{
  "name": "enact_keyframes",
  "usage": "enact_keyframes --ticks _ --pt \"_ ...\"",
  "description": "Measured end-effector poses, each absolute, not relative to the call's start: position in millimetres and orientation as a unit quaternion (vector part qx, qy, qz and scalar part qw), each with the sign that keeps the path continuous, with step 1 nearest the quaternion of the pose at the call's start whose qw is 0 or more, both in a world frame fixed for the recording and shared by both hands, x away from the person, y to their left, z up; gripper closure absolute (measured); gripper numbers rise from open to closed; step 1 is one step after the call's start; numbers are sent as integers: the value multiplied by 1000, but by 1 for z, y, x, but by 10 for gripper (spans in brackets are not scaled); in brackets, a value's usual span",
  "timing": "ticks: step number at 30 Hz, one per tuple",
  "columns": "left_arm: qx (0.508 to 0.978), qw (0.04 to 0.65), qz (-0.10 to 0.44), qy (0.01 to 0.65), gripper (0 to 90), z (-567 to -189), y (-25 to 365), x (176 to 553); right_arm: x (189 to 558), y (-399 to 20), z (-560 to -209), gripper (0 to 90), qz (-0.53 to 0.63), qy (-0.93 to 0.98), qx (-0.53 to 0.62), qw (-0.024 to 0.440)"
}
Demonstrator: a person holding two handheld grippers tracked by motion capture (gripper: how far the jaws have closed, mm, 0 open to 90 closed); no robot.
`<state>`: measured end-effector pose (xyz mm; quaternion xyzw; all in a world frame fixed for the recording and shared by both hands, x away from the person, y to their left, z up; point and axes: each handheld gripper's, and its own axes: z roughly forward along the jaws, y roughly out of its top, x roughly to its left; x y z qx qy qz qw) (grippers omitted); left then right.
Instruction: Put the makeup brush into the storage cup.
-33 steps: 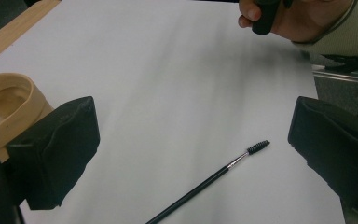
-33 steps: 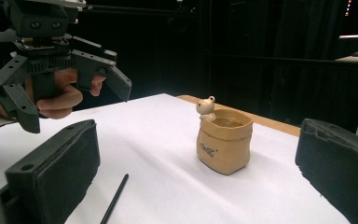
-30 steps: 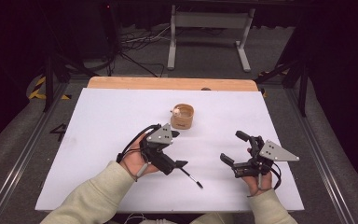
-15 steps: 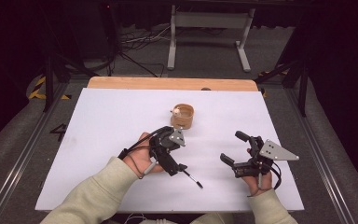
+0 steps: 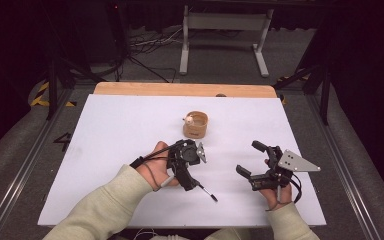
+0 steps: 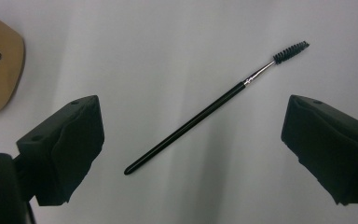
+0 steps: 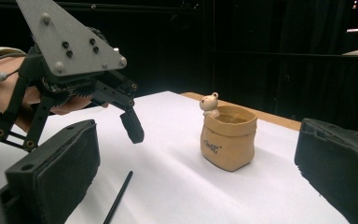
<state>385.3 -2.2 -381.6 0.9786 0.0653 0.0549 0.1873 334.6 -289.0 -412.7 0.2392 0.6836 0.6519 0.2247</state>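
Near edge, high view: two forearms in pale beige sleeves [image 5: 100,210] come in from the bottom. Right tool [image 5: 252,160] sits near-right on the white table [image 5: 105,145], jaws spread wide with nothing between them, grey three-cornered plate on top. In the right gripper view its two black jaws stand far apart, holding nothing.

Left tool [image 5: 192,185] is near centre, tilted down over the thin black spoolie brush with a silver ferrule and bristled tip [image 6: 214,109]. In the left gripper view the jaws are wide open, one on each side of the brush, touching neither end. The brush lies flat on the table, diagonal between the jaws, bristle end pointing away toward the upper right of that view. In the high view the brush [image 5: 208,192] pokes out just near-right of the left tool. In the right gripper view the left tool [image 7: 133,126] hangs above the table with the brush handle below it.

Farther back, centre: a small tan bag-shaped ceramic cup with a little white bear on its rim [image 5: 195,124], upright, apart from both tools. Far edge of the table is a bare wood strip [image 5: 180,89].
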Motion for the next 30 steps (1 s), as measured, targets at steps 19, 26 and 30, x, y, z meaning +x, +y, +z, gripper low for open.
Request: enact_keyframes --ticks 19,26,30 --pt "990 126 39 49 115 -400 -15 396 335 -291 -413 3 654 684 238 217" --pt "991 122 38 47 129 -404 -16 397 335 -291 -413 4 653 686 237 216" --pt "992 117 31 47 141 -405 -17 399 336 -291 -414 4 653 687 239 214"
